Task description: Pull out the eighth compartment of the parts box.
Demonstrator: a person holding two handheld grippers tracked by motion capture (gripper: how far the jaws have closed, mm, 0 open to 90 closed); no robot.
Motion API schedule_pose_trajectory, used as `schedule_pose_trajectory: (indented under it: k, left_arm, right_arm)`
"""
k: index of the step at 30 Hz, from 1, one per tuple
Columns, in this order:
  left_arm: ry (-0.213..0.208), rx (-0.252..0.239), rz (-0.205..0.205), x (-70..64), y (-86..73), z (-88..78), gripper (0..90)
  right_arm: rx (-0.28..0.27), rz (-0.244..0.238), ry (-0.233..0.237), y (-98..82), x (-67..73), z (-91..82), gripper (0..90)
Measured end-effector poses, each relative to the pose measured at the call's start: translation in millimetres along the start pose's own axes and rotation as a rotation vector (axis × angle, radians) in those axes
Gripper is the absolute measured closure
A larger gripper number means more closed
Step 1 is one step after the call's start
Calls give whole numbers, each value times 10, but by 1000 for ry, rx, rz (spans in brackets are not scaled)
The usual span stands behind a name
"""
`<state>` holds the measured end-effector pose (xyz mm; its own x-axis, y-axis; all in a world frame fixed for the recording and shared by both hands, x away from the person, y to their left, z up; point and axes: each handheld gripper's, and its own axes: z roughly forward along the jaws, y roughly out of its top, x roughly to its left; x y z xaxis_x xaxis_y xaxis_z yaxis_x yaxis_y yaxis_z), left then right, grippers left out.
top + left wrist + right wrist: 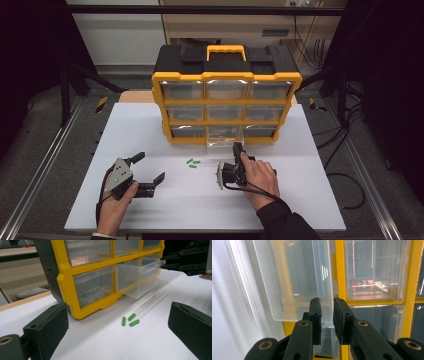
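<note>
High view shows the right gripper (237, 148) at the yellow organizer (226, 102), its jaws nearly together and clamped on the front lip of the clear drawer (224, 136), which sticks out of the bottom row's middle slot. Left gripper (150, 167) rests on the white table (150, 210) with jaws spread wide, holding nothing, with 3 green pieces (192, 163) lying between both grippers.

I work in what looks like a lab or a test rig. My white table (150, 200) stands inside a black frame (65, 75), with metal rails (40, 170) along the grey floor on both sides. Cables (345, 145) loop over that floor at my right. A yellow parts organizer (227, 95) sits on the table, and pale cabinets (225, 20) line the back wall.
</note>
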<state>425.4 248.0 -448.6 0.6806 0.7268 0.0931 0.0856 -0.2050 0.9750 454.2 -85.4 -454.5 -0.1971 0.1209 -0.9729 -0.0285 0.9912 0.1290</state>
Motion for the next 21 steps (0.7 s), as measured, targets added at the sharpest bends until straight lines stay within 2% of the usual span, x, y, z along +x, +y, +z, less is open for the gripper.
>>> schedule_pose_trajectory:
  k: [5,13,21]
  left_arm:
    - [0,-1,-2,1,-1,1,24]
    - [-1,0,0,0,2,3,24]
    - [-2,0,1,-1,3,3,25]
  right_arm:
    - [1,-11,7,-6,-1,-57,770]
    - [12,8,13,21,16,-179,767]
    - [-11,6,17,68,40,-249,753]
